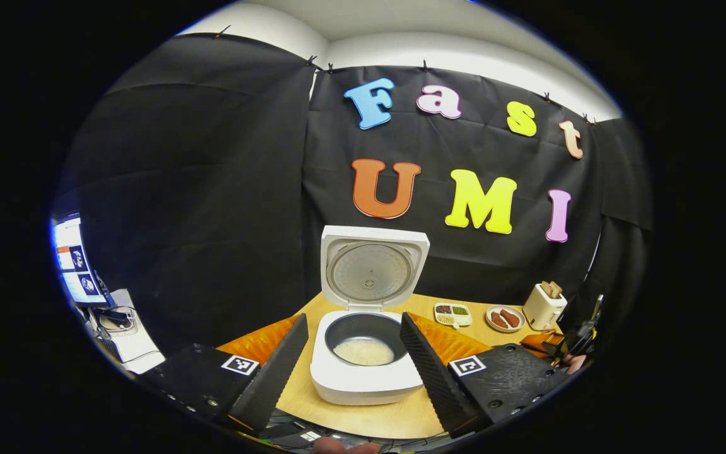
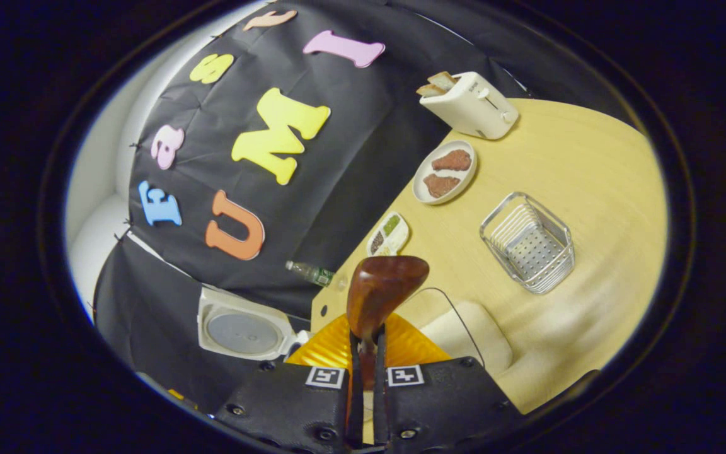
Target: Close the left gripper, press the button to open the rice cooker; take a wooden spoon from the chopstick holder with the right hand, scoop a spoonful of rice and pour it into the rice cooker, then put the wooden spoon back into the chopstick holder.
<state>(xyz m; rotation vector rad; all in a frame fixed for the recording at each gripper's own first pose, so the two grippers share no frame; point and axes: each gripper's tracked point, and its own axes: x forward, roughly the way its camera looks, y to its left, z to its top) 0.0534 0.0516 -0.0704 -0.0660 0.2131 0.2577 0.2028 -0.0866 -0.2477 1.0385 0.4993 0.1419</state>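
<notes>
The white rice cooker [image 1: 363, 378] stands on the table with its lid [image 1: 372, 268] raised upright. Its dark inner pot [image 1: 363, 331] holds a pale layer at the bottom. My left gripper [image 1: 353, 317] hovers in front of the cooker, open wide, one finger on each side of the pot and touching nothing. In the right gripper view the scene is tilted. My right gripper [image 2: 366, 337] is shut on the handle of a brown wooden spoon [image 2: 385, 287], whose bowl points forward over the table. The cooker's open lid [image 2: 243, 331] lies to the lower left of it.
A wire metal basket [image 2: 527, 243] sits on the wooden table [image 2: 590, 176]. Behind are a plate of meat [image 2: 445, 171], a toaster with bread [image 2: 470, 104], a small divided dish [image 2: 388, 233] and a bottle [image 2: 309, 272]. An orange mat [image 2: 331, 347] and a pale, blurred container [image 2: 464, 328] lie close.
</notes>
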